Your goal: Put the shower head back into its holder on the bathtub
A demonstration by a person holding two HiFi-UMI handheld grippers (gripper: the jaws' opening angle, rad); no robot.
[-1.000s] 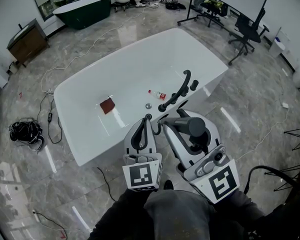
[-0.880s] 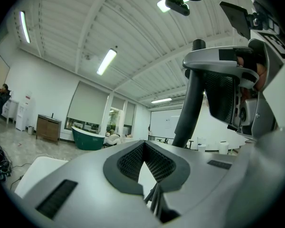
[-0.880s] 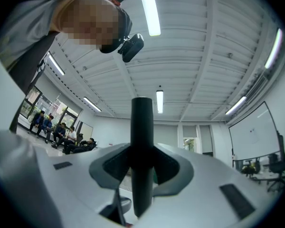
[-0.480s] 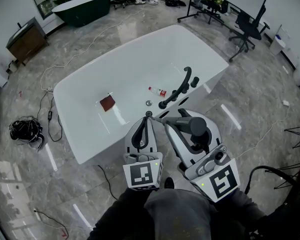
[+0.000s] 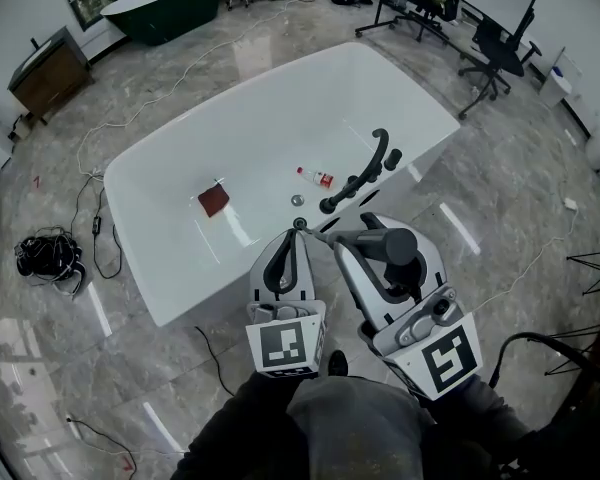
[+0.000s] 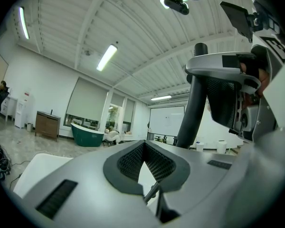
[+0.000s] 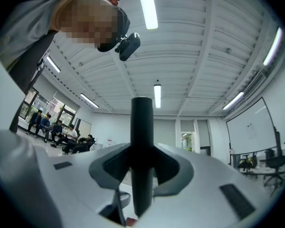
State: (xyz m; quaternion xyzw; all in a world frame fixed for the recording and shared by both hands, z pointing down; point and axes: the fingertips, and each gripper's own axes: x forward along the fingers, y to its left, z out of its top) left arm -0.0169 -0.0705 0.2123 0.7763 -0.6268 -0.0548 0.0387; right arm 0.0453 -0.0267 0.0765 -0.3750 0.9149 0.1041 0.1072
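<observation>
A white bathtub (image 5: 180,183) fills the middle of the head view. A black faucet with its holder (image 5: 358,180) stands on the near rim, and a small round fitting (image 5: 299,224) sits on the rim to its left. My right gripper (image 5: 348,240) is shut on the handle of the black shower head (image 5: 392,248). In the right gripper view that handle (image 7: 142,151) stands upright between the jaws. My left gripper (image 5: 297,238) is shut, its tips just short of the fitting. A thin metal hose (image 6: 153,193) shows just under its jaws.
A small bottle (image 5: 316,177), a brown square pad (image 5: 213,199) and the drain (image 5: 297,200) lie inside the tub. Cables (image 5: 48,255) are bundled on the marble floor at the left. A green tub (image 5: 160,13) and an office chair (image 5: 498,53) stand beyond.
The head view has shifted a little, so the tub sits slightly higher in frame. Both grippers hold almost the same place, with the shower head still in the right one.
</observation>
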